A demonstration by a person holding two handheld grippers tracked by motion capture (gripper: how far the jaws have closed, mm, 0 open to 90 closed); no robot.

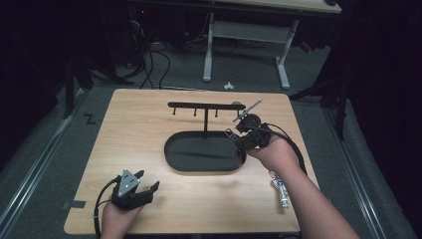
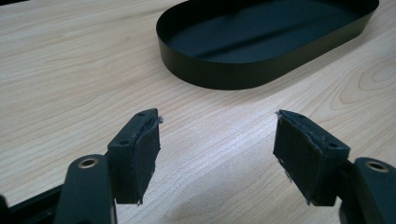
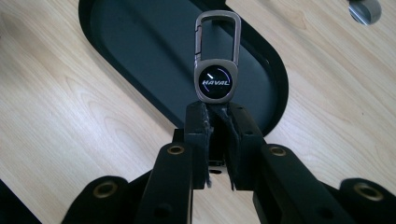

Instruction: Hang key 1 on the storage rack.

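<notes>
A grey metal key ring with a carabiner clip and a round black badge [image 3: 216,82] sticks out from my right gripper [image 3: 217,114], which is shut on its lower end. In the high view the right gripper [image 1: 235,134] hovers over the right end of the black oval tray [image 1: 171,154], near the black hook stand [image 1: 204,105] that rises from the tray. At the table's front left, my left gripper [image 1: 148,179] sits low over the wood. Its jaws are open with nothing between the pads [image 2: 142,151], and it points toward the tray [image 2: 210,77].
A second metal key ring [image 1: 279,188] lies on the wood at the front right, beside the person's right forearm. A small metal object [image 3: 364,9] shows at the top right of the right gripper view. Beyond the table stand a desk frame and cables on the floor.
</notes>
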